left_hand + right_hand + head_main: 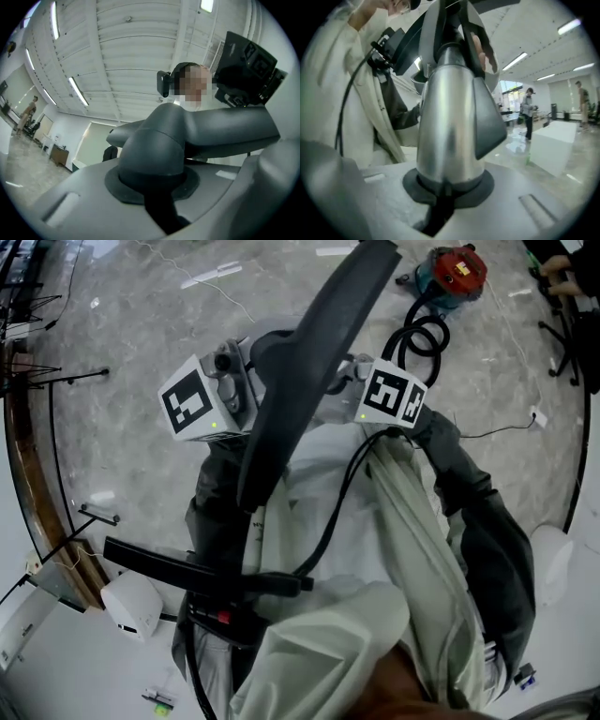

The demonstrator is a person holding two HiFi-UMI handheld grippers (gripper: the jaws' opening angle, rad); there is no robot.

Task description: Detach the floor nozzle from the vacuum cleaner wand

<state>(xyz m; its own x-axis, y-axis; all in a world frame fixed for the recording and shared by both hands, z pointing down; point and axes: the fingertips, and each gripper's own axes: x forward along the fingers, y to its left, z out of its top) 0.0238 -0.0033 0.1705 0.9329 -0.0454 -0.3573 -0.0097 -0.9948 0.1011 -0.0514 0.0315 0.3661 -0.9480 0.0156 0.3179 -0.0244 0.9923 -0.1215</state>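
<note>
Nearest, a pale coat (394, 549) is seen from above. Just beyond it the nozzle (309, 362) is held up in the air, well clear of the floor (141, 324), between two grippers. The left gripper (157, 194) is closed almost fully on the nozzle's rounded dark neck (154, 150), with its pads pressed against it. The right gripper (445, 190) is likewise nearly closed, clamped on the silver wand (447, 126). Farther off, a black hose (422, 338) is coiled on the floor, and a red vacuum (457, 273) is set near the floor's far right edge. The nozzle is judged to be light, stiff plastic and the wand rigid, smooth metal. Both are rounded and likely to slip, so each is best gripped close to the joint and pulled straight apart.
</note>
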